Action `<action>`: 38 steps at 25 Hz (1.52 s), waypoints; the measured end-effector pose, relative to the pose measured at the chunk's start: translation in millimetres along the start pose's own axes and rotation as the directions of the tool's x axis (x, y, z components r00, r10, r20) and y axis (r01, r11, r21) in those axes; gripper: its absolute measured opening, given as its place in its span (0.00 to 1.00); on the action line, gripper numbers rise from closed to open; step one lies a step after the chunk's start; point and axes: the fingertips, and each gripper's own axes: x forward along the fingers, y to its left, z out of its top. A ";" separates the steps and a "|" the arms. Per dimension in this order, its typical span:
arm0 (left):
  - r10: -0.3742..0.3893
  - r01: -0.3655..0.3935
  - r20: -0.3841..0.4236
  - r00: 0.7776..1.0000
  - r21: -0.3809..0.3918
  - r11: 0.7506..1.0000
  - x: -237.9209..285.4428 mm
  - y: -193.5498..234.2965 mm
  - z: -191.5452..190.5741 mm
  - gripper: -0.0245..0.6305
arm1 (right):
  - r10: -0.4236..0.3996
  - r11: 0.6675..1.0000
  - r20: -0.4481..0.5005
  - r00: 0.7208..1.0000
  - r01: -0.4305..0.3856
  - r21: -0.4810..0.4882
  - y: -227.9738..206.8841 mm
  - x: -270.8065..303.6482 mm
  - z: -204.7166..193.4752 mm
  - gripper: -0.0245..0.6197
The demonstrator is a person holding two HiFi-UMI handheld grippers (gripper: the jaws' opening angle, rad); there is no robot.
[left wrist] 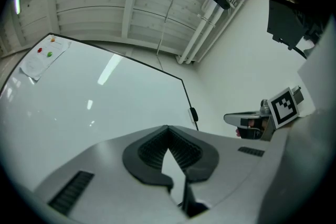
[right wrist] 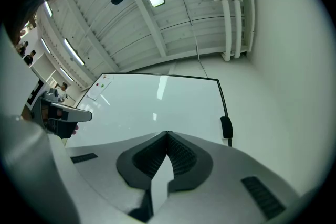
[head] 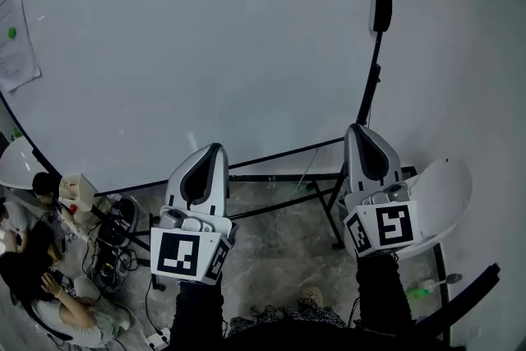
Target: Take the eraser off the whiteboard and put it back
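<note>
the eraser [head: 380, 12] sat upright on the right edge of the whiteboard [head: 205, 37], high up and well apart from both grippers. the right gripper [right wrist: 168, 135] had its jaws pressed together with nothing between them; it pointed at the board's lower right part, with the eraser up and to its right. the left gripper [left wrist: 167, 128] was also pressed together and empty, and it stood farther left, so the reach looked like the right one's job. to do it well, the right jaws would first need to spread wider than the eraser's short width, well before they got near it, since closed tips would only knock it along the edge. the approach was best made square to the board, one pad on each long side, closing on the middle of the eraser so it would not twist. it probably clung by a magnet, so a straight pull away from the board seemed safer than a slide. the board hung on a thin stand [head: 369, 86], so pushing hard could rock it. to put it back, the eraser should go flat against the same edge spot and be let go only once it held. the left gripper was best kept low and clear.
</note>
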 end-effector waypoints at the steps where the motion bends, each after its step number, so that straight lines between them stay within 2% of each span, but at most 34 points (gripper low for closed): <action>1: -0.004 0.004 0.000 1.000 -0.002 1.000 -2.2 -1.0 0.2 0.05 | 0.001 1.000 0.001 1.000 -0.001 -0.001 1.6 -2.7 1.9 0.05; 8: -0.031 0.031 0.005 1.000 0.000 1.000 -3.8 -11.1 4.1 0.05 | -0.009 1.000 -0.009 1.000 0.008 -0.025 1.6 -11.4 6.1 0.05; 21: -0.021 0.021 -0.001 1.000 -0.021 1.000 6.6 -4.2 -4.6 0.05 | 0.007 0.998 -0.024 1.000 -0.008 -0.062 2.3 -1.8 5.6 0.05; 38: -0.012 0.012 0.000 1.000 -0.033 0.999 11.8 -2.2 -9.2 0.05 | -0.006 0.999 -0.038 0.999 0.004 -0.049 -5.4 4.1 -0.7 0.05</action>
